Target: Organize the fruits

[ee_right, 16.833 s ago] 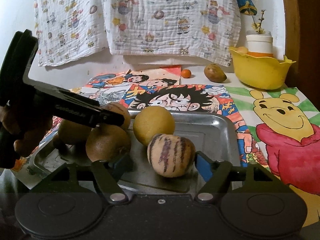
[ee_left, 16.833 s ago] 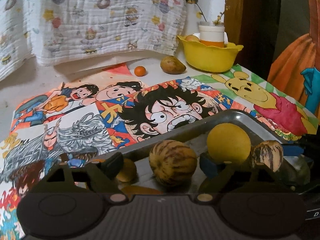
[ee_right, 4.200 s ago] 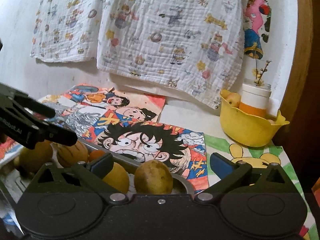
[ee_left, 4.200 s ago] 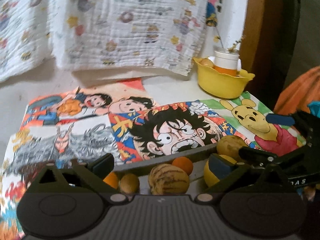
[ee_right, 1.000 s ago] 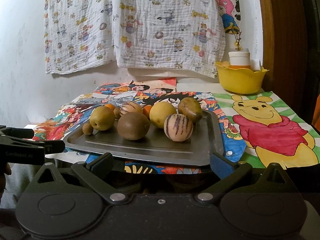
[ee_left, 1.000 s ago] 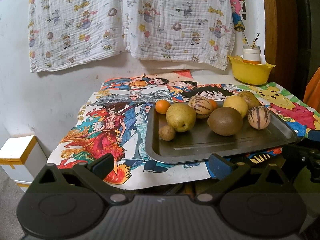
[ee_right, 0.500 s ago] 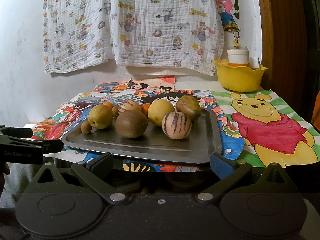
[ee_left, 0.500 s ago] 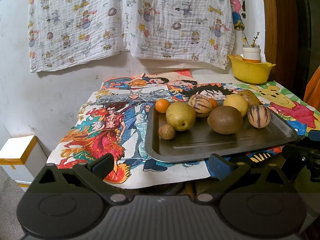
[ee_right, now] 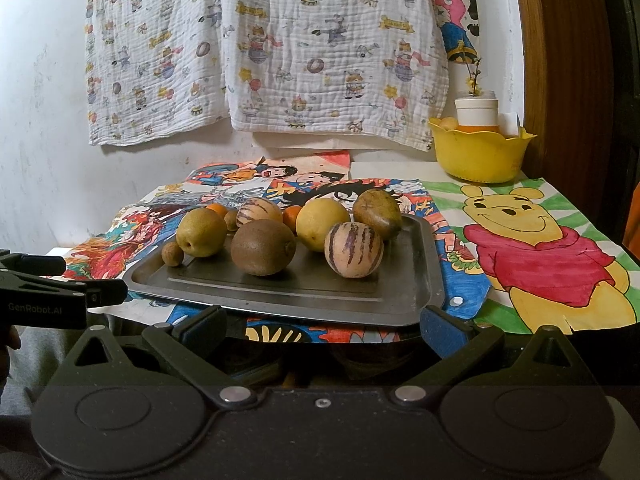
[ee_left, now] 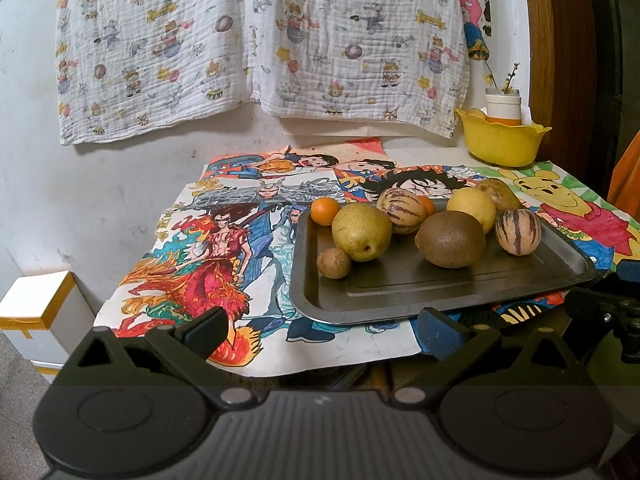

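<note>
- Pulled back from the tray (ee_right: 428,280) since the close views seconds ago, both grippers; small orange (ee_left: 325,211) and brown-green fruit (ee_right: 377,208) gone from the back of the table and now set on the tray.
- Gathered on the tray, all fruit: kiwi (ee_right: 263,247) at centre; striped melon (ee_right: 353,249) just right of it; second striped melon (ee_right: 259,212) behind; yellow round fruit (ee_right: 322,224) between them; pear (ee_right: 201,232) at left with small brown nut-like fruit (ee_right: 173,254) touching or just beside it.
- Judged as to handling: round, smooth-skinned, prone to roll on bare metal; kiwi and pear soft enough to bruise; best taken across the widest part, from above or the side, with light closure; small brown fruit light and easily knocked.
- Left gripper (ee_left: 320,330): released, fingers spread, nothing between them; held below the tray's near edge.
- Right gripper (ee_right: 322,324): released likewise, empty; held low before the tray.
- Beyond the tray: cartoon-printed paper (ee_right: 540,248) over the table; yellow bowl (ee_right: 478,152) at far right with a white jar (ee_right: 477,112) inside; printed cloth (ee_right: 260,40) on the wall.
- Judged near complete or complete; no stray fruit visible on the paper.
</note>
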Motion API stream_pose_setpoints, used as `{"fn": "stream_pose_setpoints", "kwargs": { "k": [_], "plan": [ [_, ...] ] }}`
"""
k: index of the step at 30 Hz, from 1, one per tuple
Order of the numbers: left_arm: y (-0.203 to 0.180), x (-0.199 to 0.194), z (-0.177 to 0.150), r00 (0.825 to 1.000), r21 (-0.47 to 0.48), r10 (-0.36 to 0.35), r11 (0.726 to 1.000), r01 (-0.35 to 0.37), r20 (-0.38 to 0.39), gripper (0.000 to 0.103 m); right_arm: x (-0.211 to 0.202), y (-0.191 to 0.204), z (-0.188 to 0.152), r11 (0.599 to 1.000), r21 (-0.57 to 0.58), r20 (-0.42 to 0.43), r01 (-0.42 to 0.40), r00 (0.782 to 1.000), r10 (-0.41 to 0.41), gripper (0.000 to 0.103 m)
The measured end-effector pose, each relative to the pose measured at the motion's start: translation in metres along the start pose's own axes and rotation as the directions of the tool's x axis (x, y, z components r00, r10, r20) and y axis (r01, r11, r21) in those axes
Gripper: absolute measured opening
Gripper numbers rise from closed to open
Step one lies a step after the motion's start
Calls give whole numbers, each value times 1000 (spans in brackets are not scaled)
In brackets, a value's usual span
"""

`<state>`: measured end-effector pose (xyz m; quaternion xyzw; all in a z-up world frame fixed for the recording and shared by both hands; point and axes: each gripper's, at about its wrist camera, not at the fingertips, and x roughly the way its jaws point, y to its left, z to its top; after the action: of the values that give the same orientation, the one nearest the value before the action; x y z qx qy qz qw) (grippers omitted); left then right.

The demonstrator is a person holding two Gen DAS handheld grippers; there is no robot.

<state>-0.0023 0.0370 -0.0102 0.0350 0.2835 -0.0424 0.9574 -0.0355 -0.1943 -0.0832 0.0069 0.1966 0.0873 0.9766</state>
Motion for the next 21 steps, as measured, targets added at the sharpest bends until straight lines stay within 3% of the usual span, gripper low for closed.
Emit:
{"fn": "stream_pose_setpoints", "kwargs": {
  "k": [21],
  "plan": [
    [0, 0, 0, 1000, 1, 1, 1000, -1, 0, 102, 0, 0, 1, 1000, -3, -1, 2, 1000, -2, 102]
  ]
}}
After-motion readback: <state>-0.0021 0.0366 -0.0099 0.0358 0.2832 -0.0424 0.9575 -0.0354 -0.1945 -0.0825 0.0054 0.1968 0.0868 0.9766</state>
